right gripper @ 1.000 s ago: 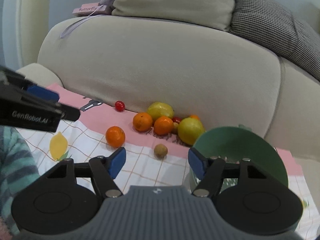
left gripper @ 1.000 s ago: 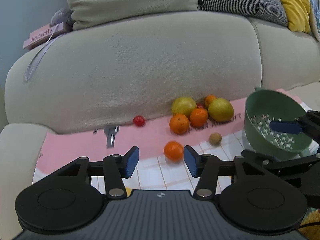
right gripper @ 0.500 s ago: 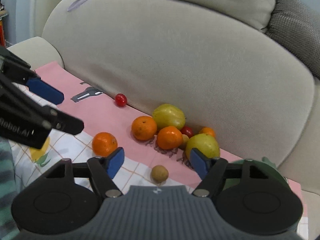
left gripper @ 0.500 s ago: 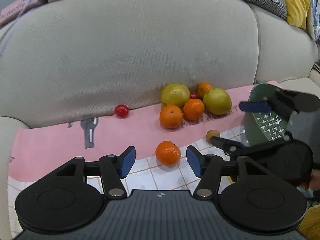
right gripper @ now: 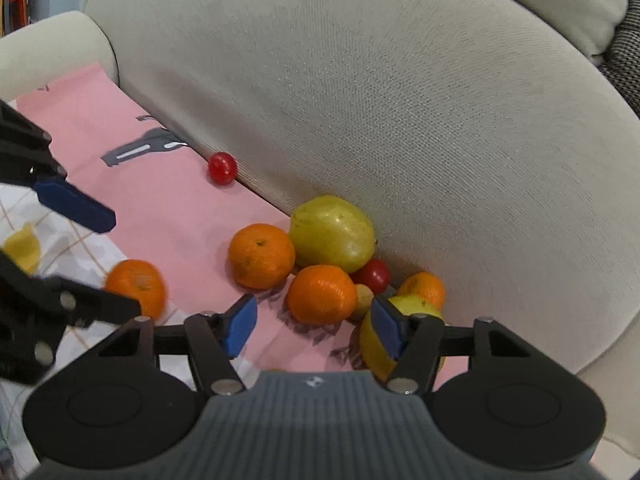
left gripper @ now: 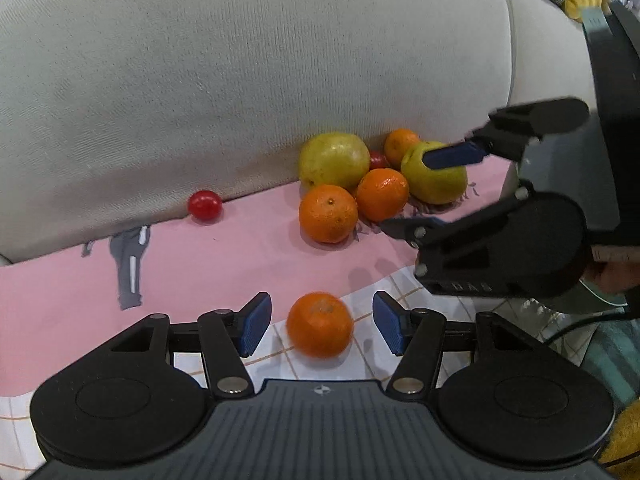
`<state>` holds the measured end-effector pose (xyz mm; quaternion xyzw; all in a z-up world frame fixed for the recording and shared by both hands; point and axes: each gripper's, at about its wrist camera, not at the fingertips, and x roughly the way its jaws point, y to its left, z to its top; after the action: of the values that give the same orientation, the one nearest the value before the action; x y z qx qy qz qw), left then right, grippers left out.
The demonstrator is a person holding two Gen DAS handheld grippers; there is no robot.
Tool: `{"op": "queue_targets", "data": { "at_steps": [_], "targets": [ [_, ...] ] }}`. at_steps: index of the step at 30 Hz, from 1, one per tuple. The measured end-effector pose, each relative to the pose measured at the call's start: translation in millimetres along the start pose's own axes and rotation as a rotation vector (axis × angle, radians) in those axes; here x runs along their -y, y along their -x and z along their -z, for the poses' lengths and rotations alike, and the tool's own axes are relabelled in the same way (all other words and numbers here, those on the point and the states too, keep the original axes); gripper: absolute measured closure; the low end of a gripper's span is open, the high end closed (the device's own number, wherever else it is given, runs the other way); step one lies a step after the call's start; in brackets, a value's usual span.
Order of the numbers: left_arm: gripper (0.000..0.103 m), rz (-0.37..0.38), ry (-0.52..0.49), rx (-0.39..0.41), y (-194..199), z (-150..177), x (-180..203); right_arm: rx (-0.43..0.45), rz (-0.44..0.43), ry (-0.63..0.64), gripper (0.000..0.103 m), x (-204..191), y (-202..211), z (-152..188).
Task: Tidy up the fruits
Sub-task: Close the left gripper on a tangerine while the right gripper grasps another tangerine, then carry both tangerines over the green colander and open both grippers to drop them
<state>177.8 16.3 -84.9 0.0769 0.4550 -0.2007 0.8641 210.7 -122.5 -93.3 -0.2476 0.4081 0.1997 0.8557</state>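
Observation:
My left gripper is open with a lone orange between its blue pads, on the checked cloth. My right gripper is open just in front of an orange in the fruit pile against the sofa back. The pile holds a second orange, a big yellow-green fruit, a second yellow-green fruit by my right pad, a small orange and a red tomato. A lone red tomato lies to the left. The right gripper shows in the left view.
The beige sofa back rises right behind the fruit. A pink cloth with a checked part covers the seat. The sofa arm is at the far left. The left gripper's fingers reach in from the left of the right wrist view.
Both grippers have moved forward and down toward the fruit. The lone orange now sits between my left pads. The green colander has left both views.

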Motion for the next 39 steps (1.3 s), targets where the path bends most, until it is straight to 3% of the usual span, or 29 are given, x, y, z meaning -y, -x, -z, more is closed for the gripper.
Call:
{"op": "queue_targets", "data": {
  "at_steps": [6,12,20,28,39],
  "targets": [
    [0.034,-0.003,0.004,-0.055,-14,2,-2,-0.051,-0.006,0.011,0.043,1,-24,-7],
    [0.037,-0.011,0.036,-0.113,-18,12,-6,-0.083,0.000,0.024,0.052,-2,-40,-8],
    [0.052,0.013,0.100,-0.115,-20,17,-14,-0.068,0.024,0.013,0.060,2,-40,-4],
    [0.053,-0.009,0.134,-0.091,-13,15,-14,0.006,0.021,-0.034,0.061,9,-3,-1],
    [0.054,0.021,0.210,0.027,48,4,17,0.125,0.000,-0.184,0.061,17,93,25]
  ]
}}
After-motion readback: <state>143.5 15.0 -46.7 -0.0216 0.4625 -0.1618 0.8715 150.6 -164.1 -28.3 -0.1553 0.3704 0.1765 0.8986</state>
